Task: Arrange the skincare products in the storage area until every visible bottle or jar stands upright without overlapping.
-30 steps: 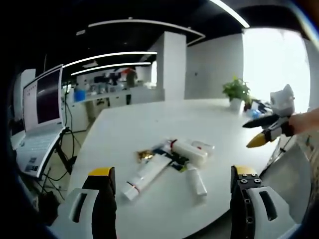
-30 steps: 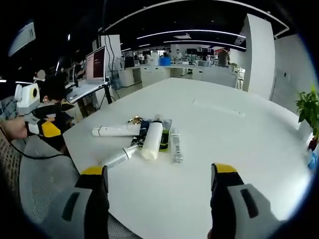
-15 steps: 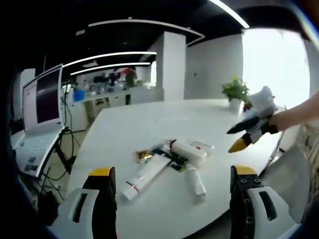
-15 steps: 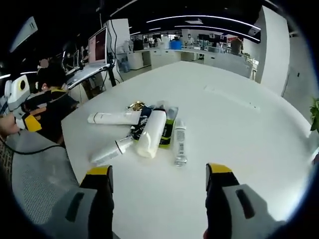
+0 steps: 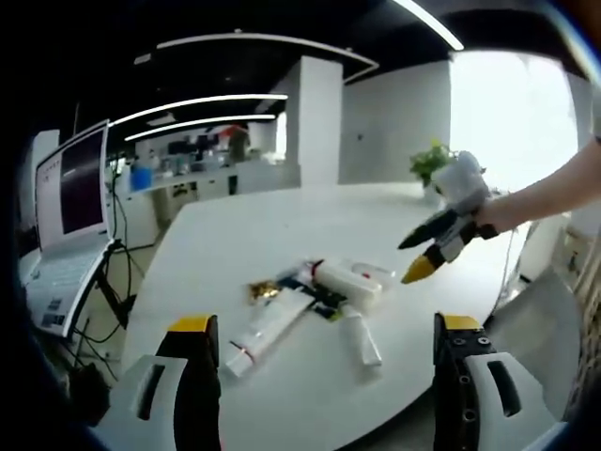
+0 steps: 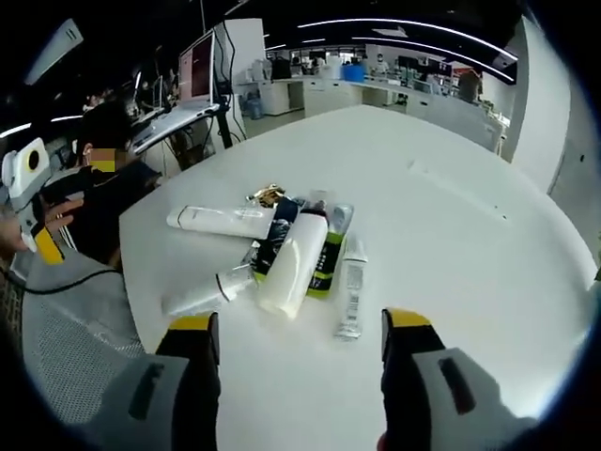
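Left gripper view: big window at right is blown out, pure white glare w/ no detail; plant in front of it reads semi-silhouette. Ceiling dark, lit by thin strip lights. White table bright & evenly lit, shadows under the products soft & short. Overall slightly soft, esp. toward the edges; straight lines bow from fisheye.

Right gripper view: sharper at centre, table bright w/ mild sheen on far side. Background office dim. Edge areas stretched & blurry.
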Tool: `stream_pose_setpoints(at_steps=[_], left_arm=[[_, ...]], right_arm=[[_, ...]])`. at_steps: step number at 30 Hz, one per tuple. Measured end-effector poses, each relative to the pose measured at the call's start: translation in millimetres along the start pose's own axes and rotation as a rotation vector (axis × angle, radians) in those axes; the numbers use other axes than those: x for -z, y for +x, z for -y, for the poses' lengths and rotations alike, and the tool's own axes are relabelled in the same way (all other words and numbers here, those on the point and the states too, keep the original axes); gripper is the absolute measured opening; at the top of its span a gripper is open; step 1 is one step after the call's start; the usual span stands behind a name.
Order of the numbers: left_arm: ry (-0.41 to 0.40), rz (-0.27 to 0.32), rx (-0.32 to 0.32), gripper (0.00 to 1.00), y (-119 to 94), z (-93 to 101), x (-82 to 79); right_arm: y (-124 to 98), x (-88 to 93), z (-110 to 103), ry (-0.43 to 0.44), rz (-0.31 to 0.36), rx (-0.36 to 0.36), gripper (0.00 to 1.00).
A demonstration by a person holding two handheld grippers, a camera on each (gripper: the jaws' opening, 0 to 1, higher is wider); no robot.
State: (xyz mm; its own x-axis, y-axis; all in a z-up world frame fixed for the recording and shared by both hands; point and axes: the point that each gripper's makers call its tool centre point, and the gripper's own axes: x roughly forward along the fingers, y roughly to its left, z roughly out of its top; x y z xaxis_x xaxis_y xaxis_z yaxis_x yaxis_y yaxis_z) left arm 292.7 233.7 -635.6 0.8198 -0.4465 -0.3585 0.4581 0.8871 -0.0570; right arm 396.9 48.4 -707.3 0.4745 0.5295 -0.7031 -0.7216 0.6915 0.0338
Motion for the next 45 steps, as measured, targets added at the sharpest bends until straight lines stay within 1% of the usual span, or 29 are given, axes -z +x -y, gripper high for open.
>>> stream_pose_setpoints(at_steps=[5, 10, 17, 21, 25, 27, 31, 33, 39, 45], left_arm=[[-0.005, 0.0, 0.004, 0.92, 0, 0.0, 0.1], [-0.008, -0.005, 0.015, 0.92, 0, 1.2, 0.9], [-0.014, -0.011, 0.015, 0.92, 0, 0.2, 2.2], [-0.017, -0.014, 0.017, 0.92, 0, 0.4, 2.7], [-0.019, -0.017, 0.02, 0.92, 0, 1.1, 2.9], [-0.018, -0.019, 0.019, 0.92, 0, 0.9, 3.3], [-0.015, -0.021, 0.017, 0.92, 0, 0.5, 3.4], [-0.014, -0.023, 0.015, 0.92, 0, 0.1, 3.7], [-0.014, -0.025, 0.013, 0.91, 1, -0.9, 3.9], [-0.01, -0.025, 0.013, 0.92, 1, -1.3, 3.8]], right_arm=[[10, -7.6, -1, 0.021, -0.006, -0.027, 0.68], [25, -8.9, -2, 0.016, -0.04, -0.044, 0.66], [39, -17.9, -4, 0.019, -0.065, -0.063, 0.63], [50, -28.6, -7, 0.02, -0.076, -0.067, 0.61], [67, -38.5, -11, 0.011, -0.093, -0.058, 0.58], [76, -38.8, -11, 0.001, -0.119, -0.049, 0.56], [90, -37.0, -10, 0.009, -0.163, -0.04, 0.54], [95, -30.8, -7, 0.017, -0.217, -0.019, 0.52], [106, -27.4, -3, 0.033, -0.264, 0.005, 0.48], [116, -25.9, 0, 0.025, -0.3, 0.026, 0.43]])
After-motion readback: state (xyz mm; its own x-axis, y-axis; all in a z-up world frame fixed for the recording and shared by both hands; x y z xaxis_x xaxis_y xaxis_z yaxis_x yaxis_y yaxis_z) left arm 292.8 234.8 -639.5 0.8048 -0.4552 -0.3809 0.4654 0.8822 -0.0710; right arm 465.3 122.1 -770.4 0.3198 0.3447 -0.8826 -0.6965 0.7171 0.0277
